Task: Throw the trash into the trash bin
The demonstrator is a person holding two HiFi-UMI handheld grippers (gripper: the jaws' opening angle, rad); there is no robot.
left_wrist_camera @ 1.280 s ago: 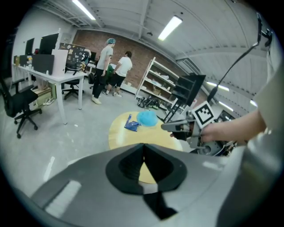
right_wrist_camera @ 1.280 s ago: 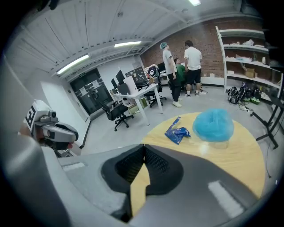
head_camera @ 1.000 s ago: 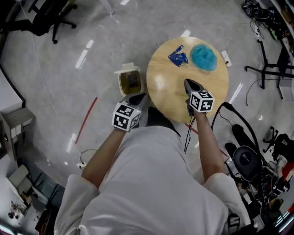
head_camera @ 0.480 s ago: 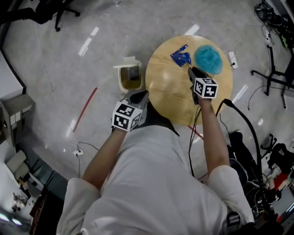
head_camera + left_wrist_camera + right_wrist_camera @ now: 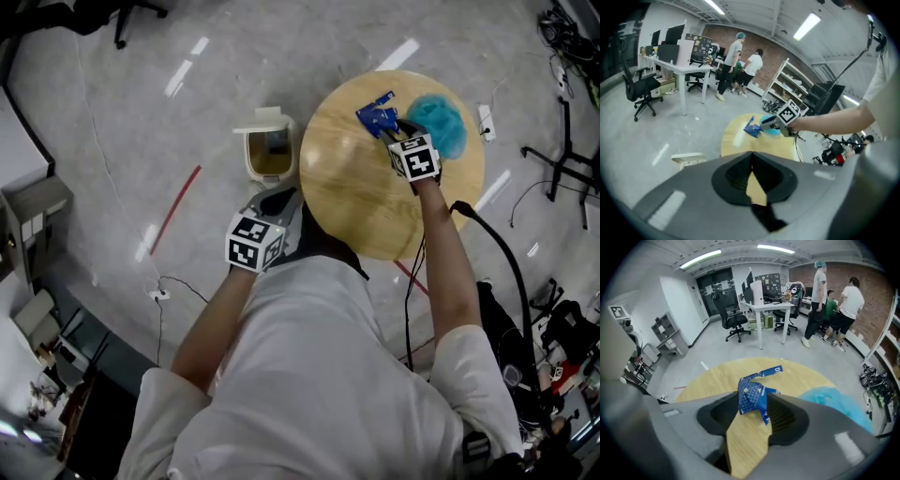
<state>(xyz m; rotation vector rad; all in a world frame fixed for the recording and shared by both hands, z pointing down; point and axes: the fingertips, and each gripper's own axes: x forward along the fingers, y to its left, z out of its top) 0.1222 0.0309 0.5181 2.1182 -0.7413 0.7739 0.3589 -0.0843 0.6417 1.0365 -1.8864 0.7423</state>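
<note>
Right gripper view: the right gripper (image 5: 753, 405), its jaws just opened and clasping nothing, straddled the crumpled blue wrapper (image 5: 750, 391), which lay between the tips on the round wooden table (image 5: 712, 376); a teal bundle (image 5: 839, 401) lay nearby.

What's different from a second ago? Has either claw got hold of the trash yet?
The right claw moved forward across the round table to the blue wrapper. Its jaws have just been opening and now stand open with the wrapper between them, not yet pinched. Nothing was taken hold of or let go. The left claw, shut, the wrapper, the teal cap and the trash bin kept their places.
</note>
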